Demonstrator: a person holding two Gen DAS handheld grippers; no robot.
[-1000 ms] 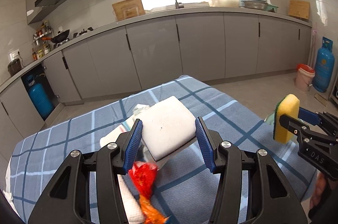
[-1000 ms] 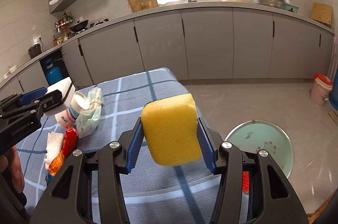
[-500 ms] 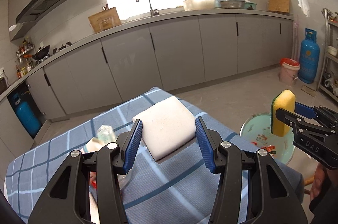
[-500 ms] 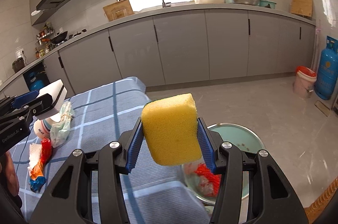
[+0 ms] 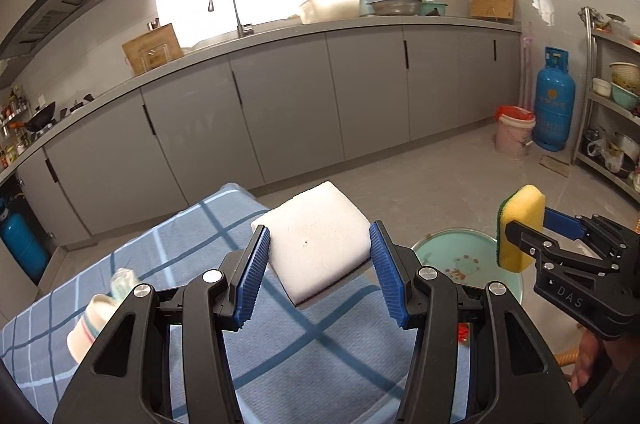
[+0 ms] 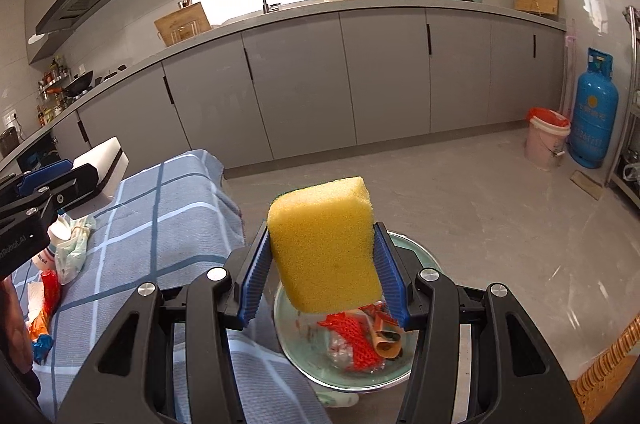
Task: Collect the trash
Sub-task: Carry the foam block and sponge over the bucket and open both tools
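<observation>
My left gripper point(image 5: 318, 274) is shut on a white sponge point(image 5: 316, 238) and holds it above the right end of the blue checked table point(image 5: 224, 232). My right gripper point(image 6: 322, 274) is shut on a yellow sponge point(image 6: 324, 242) above a green basin point(image 6: 402, 372) on the floor. The basin holds red netting point(image 6: 352, 340) and other trash. It also shows in the left wrist view point(image 5: 456, 256). On the table lie a paper cup point(image 6: 54, 238), a crumpled pale wrapper point(image 6: 74, 248), a white tissue point(image 6: 34, 296) and a red-orange wrapper point(image 6: 46, 302).
Grey kitchen cabinets point(image 5: 360, 92) and a counter with a sink run along the back. A pink bucket point(image 5: 514, 132) and a blue gas cylinder point(image 5: 554, 104) stand at the right wall, beside a metal shelf point(image 5: 612, 112). A wicker edge point(image 6: 608, 364) is at lower right.
Both grippers have swung right, from over the table to its right end and the basin on the floor. Each still holds its sponge. The trash on the table has slid left in view.
</observation>
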